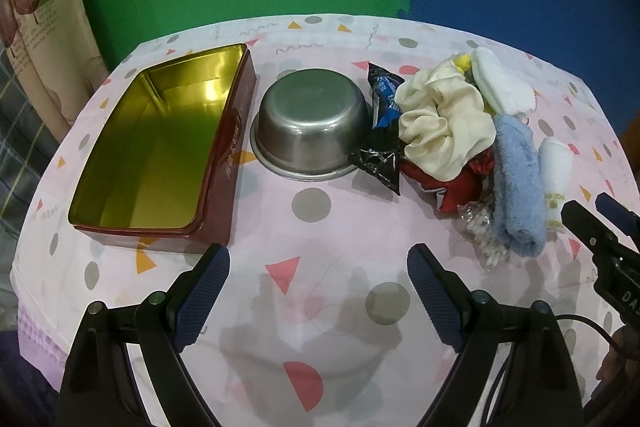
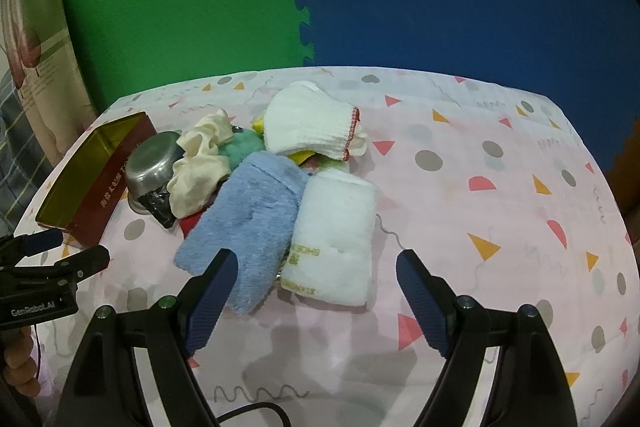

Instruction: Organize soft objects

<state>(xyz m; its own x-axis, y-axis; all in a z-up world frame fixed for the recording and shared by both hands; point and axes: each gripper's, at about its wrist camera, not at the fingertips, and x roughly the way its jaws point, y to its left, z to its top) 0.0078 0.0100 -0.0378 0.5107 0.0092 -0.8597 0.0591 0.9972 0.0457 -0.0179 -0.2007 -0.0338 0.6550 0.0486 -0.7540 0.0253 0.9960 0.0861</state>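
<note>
A counter (image 1: 320,227) w/ a pink patterned cloth is seen from both wrist cams, green and blue foam mats behind it. The left tool (image 1: 319,301) is held w/ jaws spread wide over bare cloth at 6 o'clock of the left view, nothing between its blue pads. The right tool (image 2: 316,301) is likewise held agape, empty, at 6 o'clock of its own view; its left fingertip is seen in front of the near edge of the blue fluffy cloth (image 2: 244,231), though contact cannot be judged.

The soft items are heaped together at approx. 2–3 o'clock in the left view and centre-left in the right view. The blue fluffy cloth is laid just beside a folded white towel (image 2: 336,239), edges touching. Above them a cream scrunchie (image 1: 444,123) is piled on a red fabric piece (image 1: 460,187), w/ a white knit glove (image 2: 312,123) at the back at 12 o'clock of the heap. A teal fuzzy item (image 2: 242,145) is partly hidden betw. scrunchie and glove. Black-and-blue snack wrappers (image 1: 380,131) are wedged against an upturned steel bowl (image 1: 312,123).

An open red tin w/ gold interior (image 1: 160,147) is seen empty at 9 o'clock of the bowl, just beside it.
</note>
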